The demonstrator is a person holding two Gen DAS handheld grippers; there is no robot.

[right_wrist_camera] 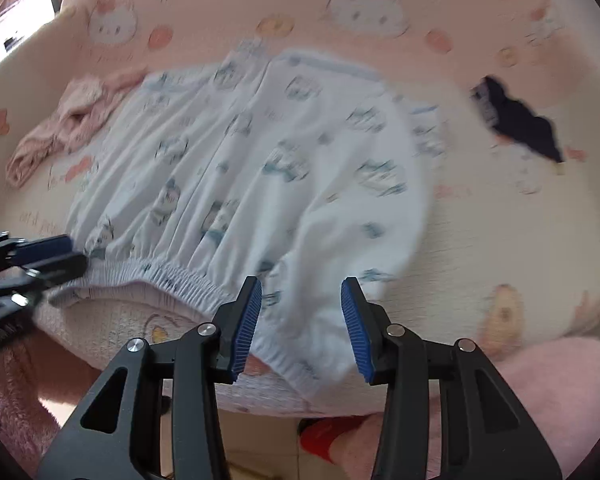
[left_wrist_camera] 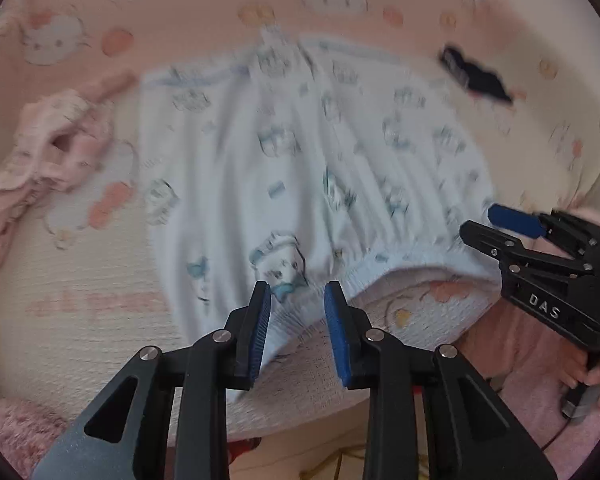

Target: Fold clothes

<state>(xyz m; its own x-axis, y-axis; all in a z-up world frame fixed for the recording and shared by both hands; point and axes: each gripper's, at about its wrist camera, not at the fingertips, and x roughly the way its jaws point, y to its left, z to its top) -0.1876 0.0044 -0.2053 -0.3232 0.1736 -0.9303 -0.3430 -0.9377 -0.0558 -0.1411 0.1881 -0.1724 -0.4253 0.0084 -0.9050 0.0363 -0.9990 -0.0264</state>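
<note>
Pale blue shorts [left_wrist_camera: 300, 152] with a cartoon print lie spread on the bed, their gathered elastic waistband [left_wrist_camera: 400, 260] towards me. My left gripper [left_wrist_camera: 298, 292] hovers over the waistband's left end, jaws apart, with cloth showing between the pads but not pinched. My right gripper [right_wrist_camera: 302, 284] stands the same way over the waistband's right corner [right_wrist_camera: 300, 360], pads clear of the fabric. Each gripper shows in the other's view: the right gripper [left_wrist_camera: 484, 220] at the shorts' right edge, the left gripper [right_wrist_camera: 72, 256] at the left edge. The pictures are blurred.
The bed sheet [left_wrist_camera: 80, 272] is pink and cream with cat faces. A crumpled pink garment [left_wrist_camera: 48, 152] lies left of the shorts, a small dark garment [left_wrist_camera: 476, 72] to the far right. A hand [left_wrist_camera: 596, 372] holds the right gripper. The bed's front edge is just below both grippers.
</note>
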